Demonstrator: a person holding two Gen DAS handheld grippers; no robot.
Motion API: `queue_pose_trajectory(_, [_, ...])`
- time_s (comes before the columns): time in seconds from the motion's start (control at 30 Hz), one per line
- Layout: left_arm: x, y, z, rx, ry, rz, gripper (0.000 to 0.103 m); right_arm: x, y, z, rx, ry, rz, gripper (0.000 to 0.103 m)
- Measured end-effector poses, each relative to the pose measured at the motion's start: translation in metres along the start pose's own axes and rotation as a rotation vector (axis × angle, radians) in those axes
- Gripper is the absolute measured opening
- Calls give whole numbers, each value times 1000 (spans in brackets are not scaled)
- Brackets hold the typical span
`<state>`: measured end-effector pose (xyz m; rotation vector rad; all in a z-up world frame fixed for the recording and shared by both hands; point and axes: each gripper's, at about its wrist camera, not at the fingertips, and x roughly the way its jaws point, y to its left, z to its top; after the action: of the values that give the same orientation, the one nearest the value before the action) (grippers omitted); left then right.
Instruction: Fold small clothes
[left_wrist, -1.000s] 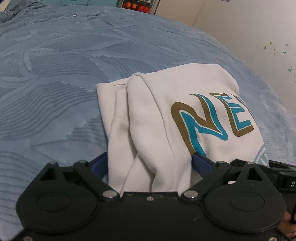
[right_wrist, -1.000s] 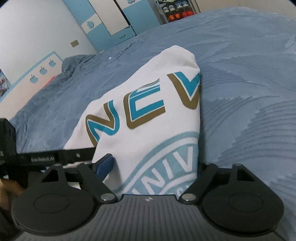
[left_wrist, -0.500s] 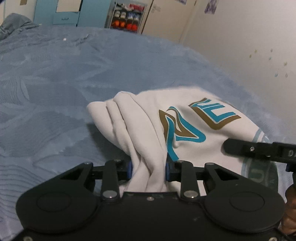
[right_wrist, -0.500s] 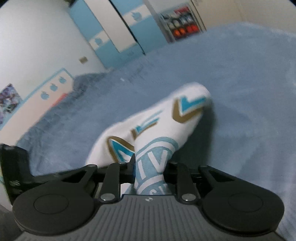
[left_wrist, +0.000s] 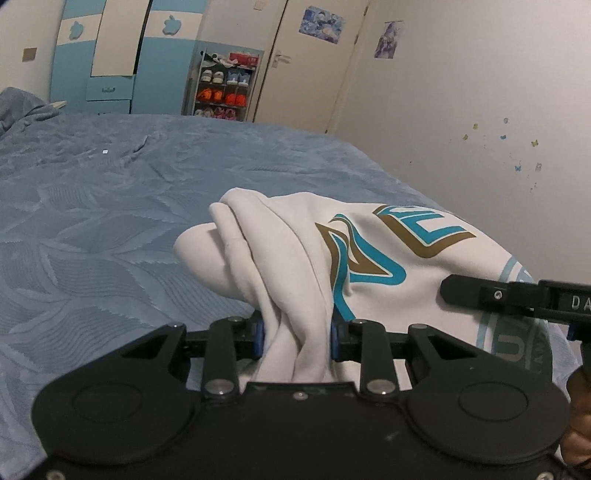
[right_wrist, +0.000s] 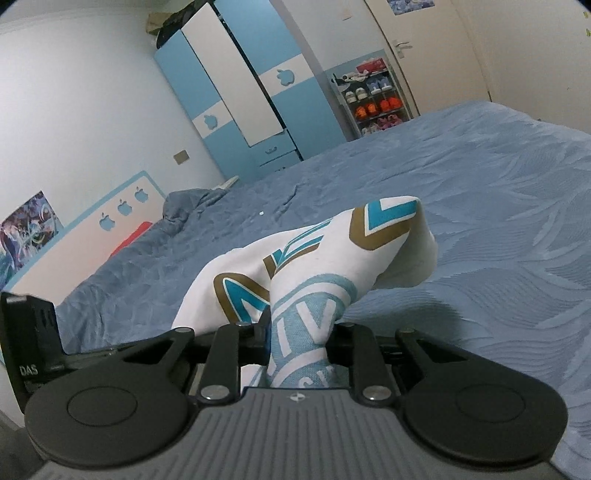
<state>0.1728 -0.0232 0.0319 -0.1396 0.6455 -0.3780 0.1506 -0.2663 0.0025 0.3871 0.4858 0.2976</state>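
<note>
Left wrist view: the left claw (left_wrist: 295, 338) is clamped tight on a bunched edge of the white garment (left_wrist: 388, 258), blue pads pressing the folds from both sides. The claw points level across the blue bedspread (left_wrist: 110, 221), toward the shoe rack (left_wrist: 221, 86) by the far wall. The garment lifts off the bedspread at the pinched end and drapes away beyond the claw, its teal-and-gold lettering facing up. The other tool's black finger (left_wrist: 517, 299) crosses over the garment's round print, and a bit of a hand (left_wrist: 578, 439) shows at the frame edge.

Right wrist view: the right claw (right_wrist: 299, 338) is closed narrow on the garment (right_wrist: 314, 280) at its pale blue circular print. It aims slightly upward over the bedspread (right_wrist: 480, 221), toward the blue-and-white wardrobe (right_wrist: 251, 92). The garment rises from the pinch and its far end hangs raised above the bedspread, casting a shadow there.
</note>
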Motion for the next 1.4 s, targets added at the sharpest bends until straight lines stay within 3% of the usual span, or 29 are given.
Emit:
queue_pose_trajectory(0.27, [13, -37, -3, 4, 46, -57, 29, -31, -26, 5, -13, 12, -72, 24])
queue_pose_trajectory(0.57, [54, -142, -13, 90, 87, -191, 29, -113, -91, 4, -20, -26, -224, 24])
queue_pose_trajectory(0.8, [67, -197, -17, 131, 90, -244, 29, -150, -124, 3, 16, -76, -274, 24])
queue_pose_trajectory(0.97, [93, -191, -35, 142, 145, -261, 29, -142, -152, -18, 47, -69, -278, 24])
queue_pose_trajectory(1.1, [126, -181, -71, 171, 259, -236, 33, -114, -182, -56, 104, -20, -283, 24])
queue_pose_trajectory(1.17, [149, -167, -91, 165, 349, -206, 48, -98, -197, -81, 132, 9, -310, 26])
queue_pose_trajectory(1.23, [158, -147, -105, 136, 340, -216, 64, -84, -209, -108, 126, 32, -391, 49])
queue_pose_trajectory(1.33, [156, -132, -97, 113, 369, -256, 64, -91, -220, -124, 175, -2, -371, 50])
queue_pose_trajectory(1.4, [138, -142, -78, 192, 338, -177, 64, -111, -207, -111, 205, -42, -425, 45])
